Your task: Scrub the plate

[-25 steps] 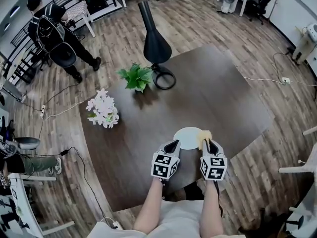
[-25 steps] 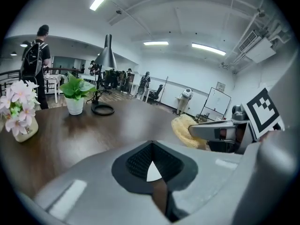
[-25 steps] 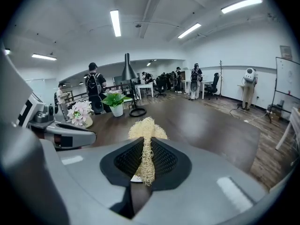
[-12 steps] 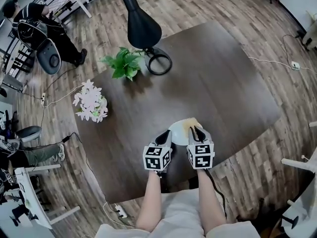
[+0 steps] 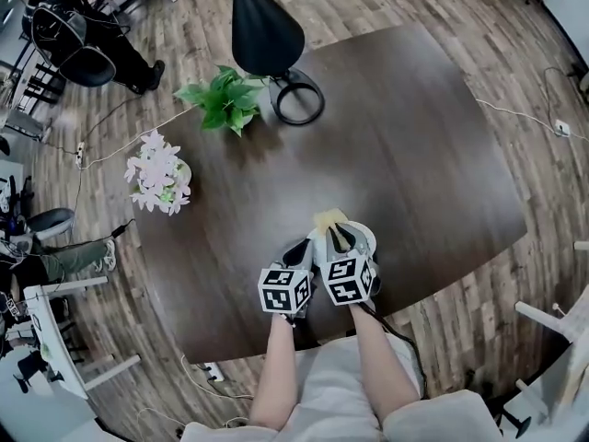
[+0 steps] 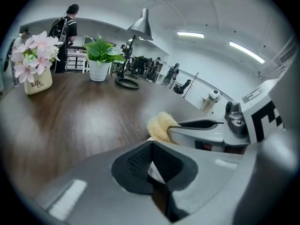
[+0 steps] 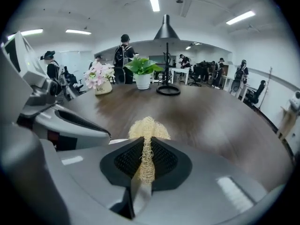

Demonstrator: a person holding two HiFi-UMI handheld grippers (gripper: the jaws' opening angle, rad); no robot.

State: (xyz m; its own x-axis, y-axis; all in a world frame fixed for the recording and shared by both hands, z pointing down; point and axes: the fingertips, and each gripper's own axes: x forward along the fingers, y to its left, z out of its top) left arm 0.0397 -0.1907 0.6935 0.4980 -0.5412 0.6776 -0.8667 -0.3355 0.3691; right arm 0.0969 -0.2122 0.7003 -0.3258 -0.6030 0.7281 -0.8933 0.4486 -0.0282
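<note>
A white plate (image 5: pixel 364 238) lies on the dark wooden table (image 5: pixel 414 155) near its front edge, largely covered by my right gripper (image 5: pixel 333 234). That gripper is shut on a yellow fibrous scrubber (image 5: pixel 328 217), whose tuft (image 7: pixel 147 128) sticks out past the jaws over the plate's far left part. My left gripper (image 5: pixel 302 247) sits just left of it, shut on the plate's near rim; a white sliver of plate (image 6: pixel 154 171) shows between its pads. The left gripper view also shows the scrubber (image 6: pixel 160 126) and the right gripper's finger (image 6: pixel 199 124) close ahead.
A pot of pink flowers (image 5: pixel 157 179) and a green potted plant (image 5: pixel 224 99) stand at the table's far left. A black lamp's ring base (image 5: pixel 297 100) rests near the far edge. A person (image 5: pixel 69 21) stands beyond the table, far left.
My right gripper has carried the scrubber leftward over the plate, ending close beside the left gripper. The left gripper keeps its hold on the rim. The head camera has tilted.
</note>
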